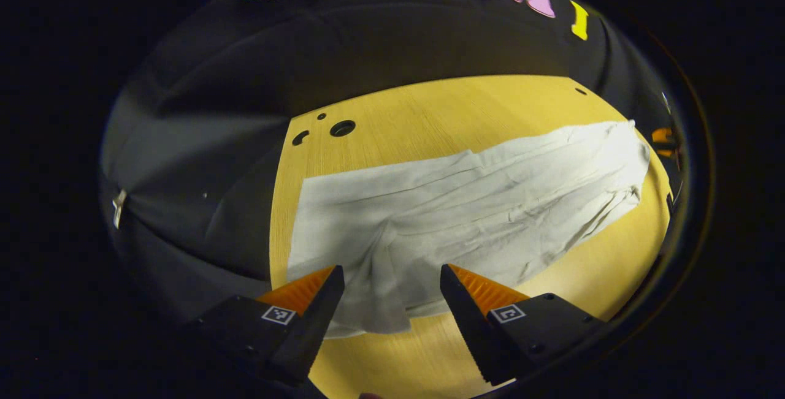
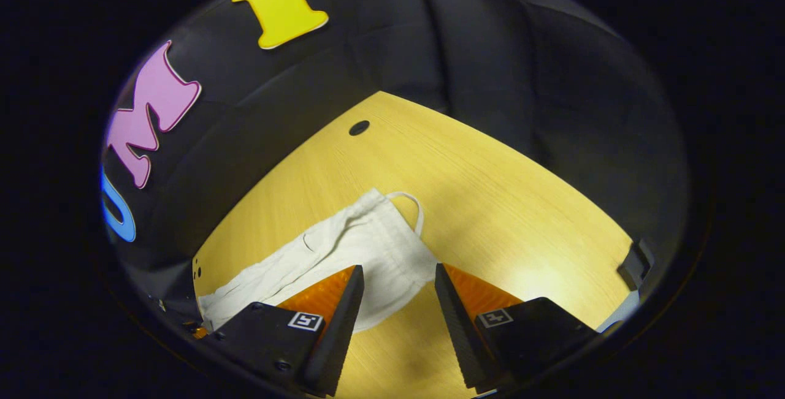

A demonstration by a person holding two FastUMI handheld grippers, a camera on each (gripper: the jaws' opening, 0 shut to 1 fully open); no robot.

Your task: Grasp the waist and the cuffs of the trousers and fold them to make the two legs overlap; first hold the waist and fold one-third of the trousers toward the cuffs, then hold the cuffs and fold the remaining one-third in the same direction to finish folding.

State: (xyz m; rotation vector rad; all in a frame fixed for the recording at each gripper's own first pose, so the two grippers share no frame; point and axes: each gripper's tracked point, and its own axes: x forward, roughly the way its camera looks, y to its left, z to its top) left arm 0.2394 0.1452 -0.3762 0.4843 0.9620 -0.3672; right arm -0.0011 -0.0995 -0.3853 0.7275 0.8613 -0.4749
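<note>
White trousers (image 1: pixel 466 203) lie flat and creased on the wooden table (image 1: pixel 429 111), stretching from the cuffs near the left gripper to the far right. My left gripper (image 1: pixel 391 276) is open, hovering above the near cuff edge with cloth showing between its fingers, not pinched. In the right gripper view the waist end of the trousers (image 2: pixel 362 243) lies on the table (image 2: pixel 490 203), a white drawstring loop (image 2: pixel 412 203) curling out of it. My right gripper (image 2: pixel 398 276) is open just over the waist's near corner, gripping nothing.
Small round holes (image 1: pixel 341 128) are in the tabletop near its far left corner, and one hole (image 2: pixel 359 127) shows near the far edge in the right gripper view. Black cloth walls surround the table. A dark bracket (image 2: pixel 635 261) sits at the table's right edge.
</note>
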